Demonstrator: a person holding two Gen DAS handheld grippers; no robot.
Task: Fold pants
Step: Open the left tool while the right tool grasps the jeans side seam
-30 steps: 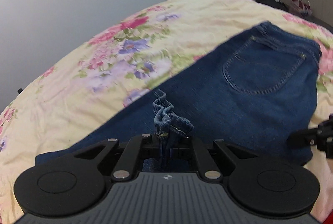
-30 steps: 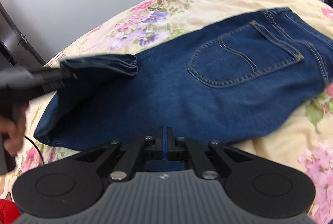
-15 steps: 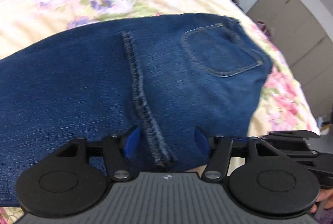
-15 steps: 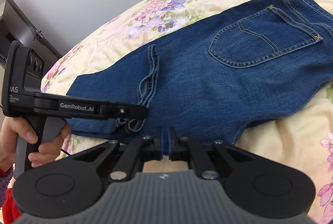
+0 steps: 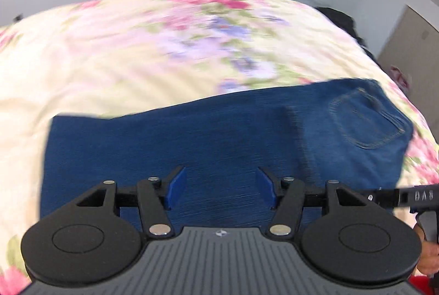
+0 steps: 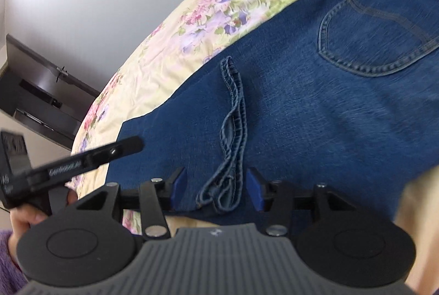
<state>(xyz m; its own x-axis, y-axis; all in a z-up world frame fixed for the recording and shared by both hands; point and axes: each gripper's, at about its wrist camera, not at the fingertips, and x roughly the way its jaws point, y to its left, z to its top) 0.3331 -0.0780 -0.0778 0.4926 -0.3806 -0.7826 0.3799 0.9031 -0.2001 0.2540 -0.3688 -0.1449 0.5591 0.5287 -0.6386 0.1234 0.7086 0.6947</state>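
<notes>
The blue jeans (image 5: pixel 219 135) lie folded on the floral bedspread (image 5: pixel 137 53), back pocket (image 5: pixel 367 122) at the right. In the right wrist view the jeans (image 6: pixel 315 108) show the leg hems (image 6: pixel 233 130) laid across the thigh, short of the pocket (image 6: pixel 378 31). My left gripper (image 5: pixel 221 189) is open and empty above the folded leg part. My right gripper (image 6: pixel 216 189) is open, its blue pads on either side of the near end of the hems, not gripping. The left tool (image 6: pixel 82 157) shows at the left of the right wrist view.
The bedspread (image 6: pixel 192 34) reaches a grey wall behind. A dark shelf unit (image 6: pixel 35 92) stands beyond the bed's left end. Dark clothes (image 5: pixel 343 20) lie at the far right of the bed, near cupboard doors (image 5: pixel 411 42). The right tool (image 5: pixel 406 196) shows at the right edge.
Both grippers have let go of the hems, which now lie on the thigh. The right gripper has opened. The left gripper has drawn back left over the fold.
</notes>
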